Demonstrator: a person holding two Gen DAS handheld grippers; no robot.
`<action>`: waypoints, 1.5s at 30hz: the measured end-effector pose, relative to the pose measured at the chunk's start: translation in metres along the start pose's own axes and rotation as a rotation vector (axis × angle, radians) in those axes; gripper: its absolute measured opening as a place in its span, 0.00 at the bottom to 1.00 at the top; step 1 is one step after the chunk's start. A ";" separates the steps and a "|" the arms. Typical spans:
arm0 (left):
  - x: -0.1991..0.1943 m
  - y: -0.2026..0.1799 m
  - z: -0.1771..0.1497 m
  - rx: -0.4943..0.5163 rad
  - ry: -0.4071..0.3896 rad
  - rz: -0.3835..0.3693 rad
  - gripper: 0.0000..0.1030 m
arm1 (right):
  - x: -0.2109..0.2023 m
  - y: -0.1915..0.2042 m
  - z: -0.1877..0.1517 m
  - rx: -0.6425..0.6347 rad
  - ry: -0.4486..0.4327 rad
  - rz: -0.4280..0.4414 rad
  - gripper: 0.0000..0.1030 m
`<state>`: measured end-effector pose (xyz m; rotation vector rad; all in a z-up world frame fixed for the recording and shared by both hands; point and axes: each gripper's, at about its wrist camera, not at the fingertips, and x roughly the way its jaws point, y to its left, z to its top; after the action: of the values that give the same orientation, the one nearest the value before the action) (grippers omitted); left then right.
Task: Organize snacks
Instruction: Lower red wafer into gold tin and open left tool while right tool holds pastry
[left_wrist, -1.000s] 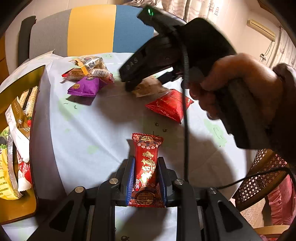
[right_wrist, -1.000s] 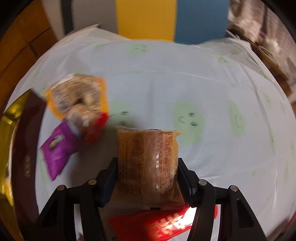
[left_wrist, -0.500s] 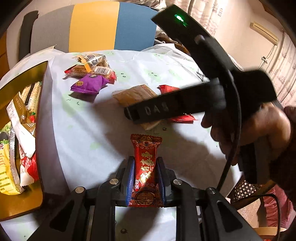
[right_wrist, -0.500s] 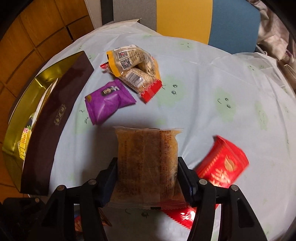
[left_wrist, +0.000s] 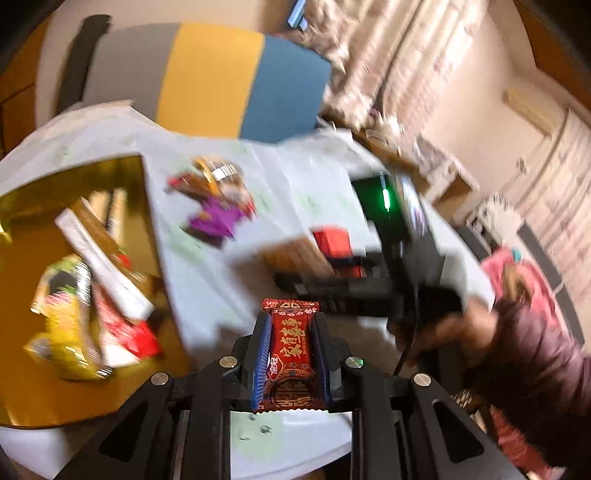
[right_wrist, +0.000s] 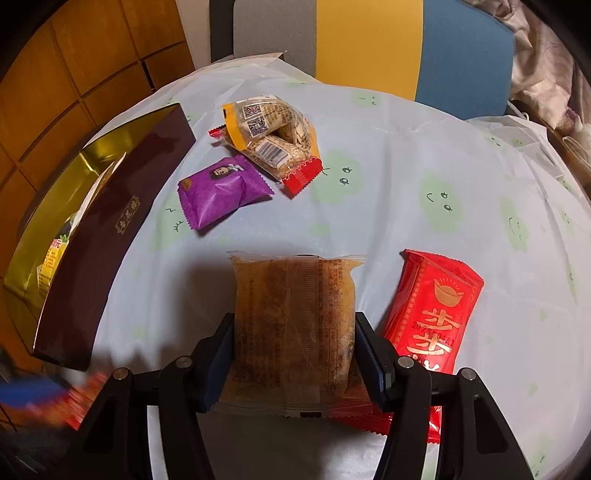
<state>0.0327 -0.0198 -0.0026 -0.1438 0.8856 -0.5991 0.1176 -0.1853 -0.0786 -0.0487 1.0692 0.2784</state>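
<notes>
left jaws pinch a slim red gold-lettered snack bar (left_wrist: 290, 354); right jaws clamp a brown clear-wrapped cake (right_wrist: 295, 332)

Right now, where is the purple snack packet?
In the right wrist view the purple snack packet lies on the tablecloth at upper left, between the dark box and the clear packets with red ends.

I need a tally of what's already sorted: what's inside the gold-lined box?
In the blurred left wrist view, the gold-lined box holds a long white packet, a yellow packet and a red one. Anything beneath them is covered.
</notes>
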 end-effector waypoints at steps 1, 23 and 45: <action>-0.009 0.005 0.005 -0.006 -0.027 0.006 0.21 | 0.001 0.001 0.000 0.001 -0.002 -0.003 0.60; -0.038 0.200 0.056 -0.500 -0.109 0.398 0.23 | 0.002 0.003 -0.001 0.007 -0.004 -0.033 0.60; -0.022 0.093 0.015 -0.228 -0.037 0.345 0.24 | 0.001 0.006 -0.005 0.017 -0.038 -0.055 0.60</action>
<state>0.0734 0.0672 -0.0109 -0.2013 0.9163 -0.1730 0.1128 -0.1804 -0.0815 -0.0576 1.0311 0.2198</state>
